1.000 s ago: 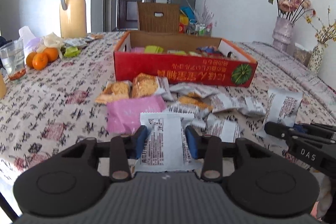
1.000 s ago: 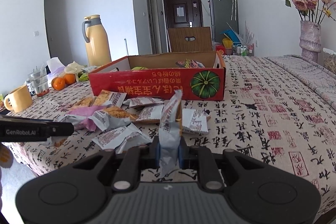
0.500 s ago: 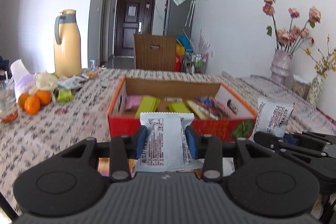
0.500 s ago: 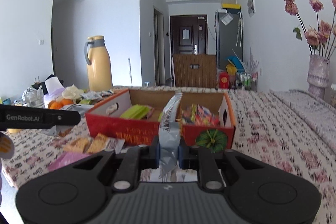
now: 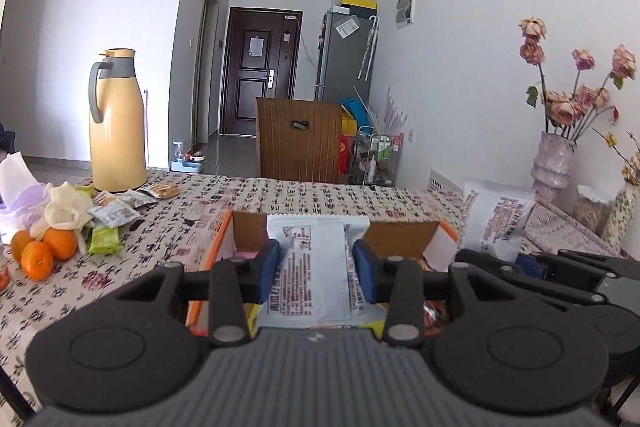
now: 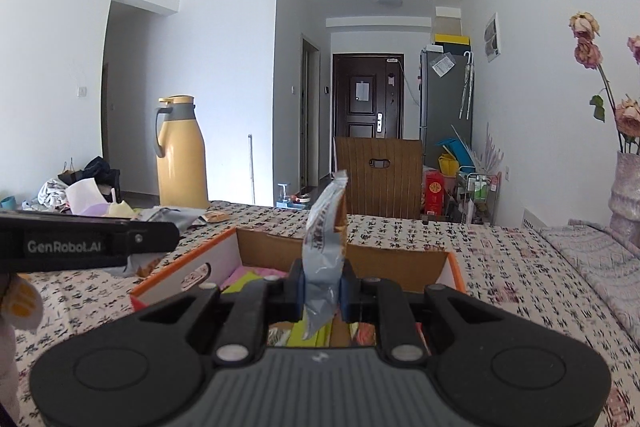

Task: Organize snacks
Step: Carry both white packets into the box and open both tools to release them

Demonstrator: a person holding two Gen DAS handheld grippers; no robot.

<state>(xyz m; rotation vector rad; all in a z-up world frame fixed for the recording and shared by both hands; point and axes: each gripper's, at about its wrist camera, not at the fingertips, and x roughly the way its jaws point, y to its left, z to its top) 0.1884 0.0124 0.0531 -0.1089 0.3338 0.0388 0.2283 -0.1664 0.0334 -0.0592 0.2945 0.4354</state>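
Observation:
My left gripper [image 5: 316,271] is shut on a white snack packet [image 5: 314,267] with red print, held flat above the open red cardboard box [image 5: 400,231]. My right gripper [image 6: 322,287] is shut on a second white snack packet [image 6: 324,239], held upright on edge over the same box [image 6: 360,255]. That packet also shows at the right of the left wrist view [image 5: 496,219]. The box holds pink, green and coloured snacks [image 6: 256,277]. The left gripper's body shows at the left of the right wrist view [image 6: 88,245].
A yellow thermos [image 5: 116,123] stands at the far left of the patterned tablecloth [image 5: 300,191]. Oranges [image 5: 44,251], a flower and small packets [image 5: 116,215] lie left of the box. Vases with dried flowers [image 5: 554,163] stand at the right. A wooden chair [image 5: 298,139] is behind the table.
Both grippers have risen and moved forward with their packets, from low over the loose snacks in front of the box to above the open box.

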